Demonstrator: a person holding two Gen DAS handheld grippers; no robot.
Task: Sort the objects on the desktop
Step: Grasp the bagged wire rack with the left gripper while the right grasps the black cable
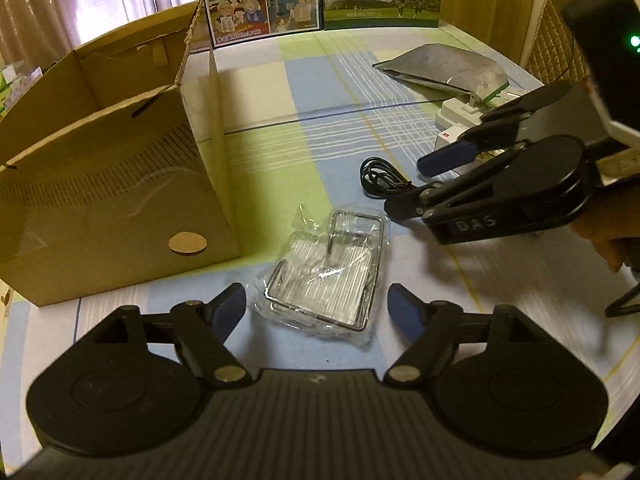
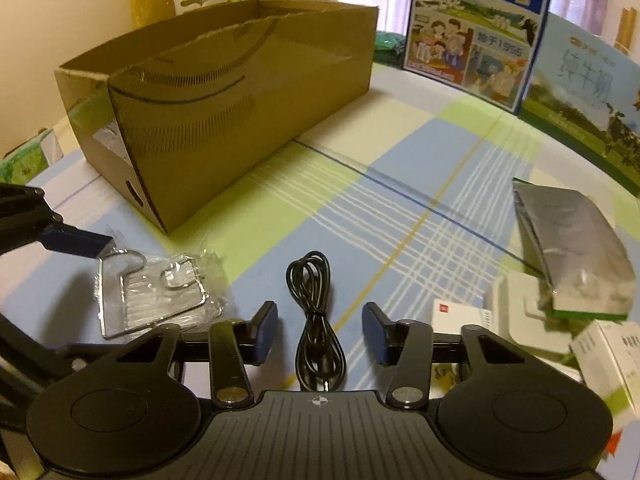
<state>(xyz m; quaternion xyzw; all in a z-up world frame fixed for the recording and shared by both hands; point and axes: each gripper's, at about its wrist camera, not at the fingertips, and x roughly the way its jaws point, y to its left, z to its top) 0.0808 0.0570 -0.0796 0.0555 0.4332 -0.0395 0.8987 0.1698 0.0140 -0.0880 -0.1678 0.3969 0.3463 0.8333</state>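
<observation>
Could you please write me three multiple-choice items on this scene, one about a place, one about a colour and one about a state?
1. What lies between the right gripper fingers?
A. the coiled cable
B. the foil pouch
C. the cardboard box

2. What colour is the coiled cable?
A. white
B. black
C. red

3. How do the jaws of the left gripper stand?
A. shut on the wire rack
B. shut on nothing
C. open, with the bagged wire rack between the fingers

Answers:
1 A: in the right wrist view the cable runs up the gap between the two blue pads, while the foil pouch lies far right and the cardboard box stands at the back left.
2 B: it shows black on the checked tablecloth in both views.
3 C: the fingers stand wide apart either side of the bagged wire rack, touching nothing.
</observation>
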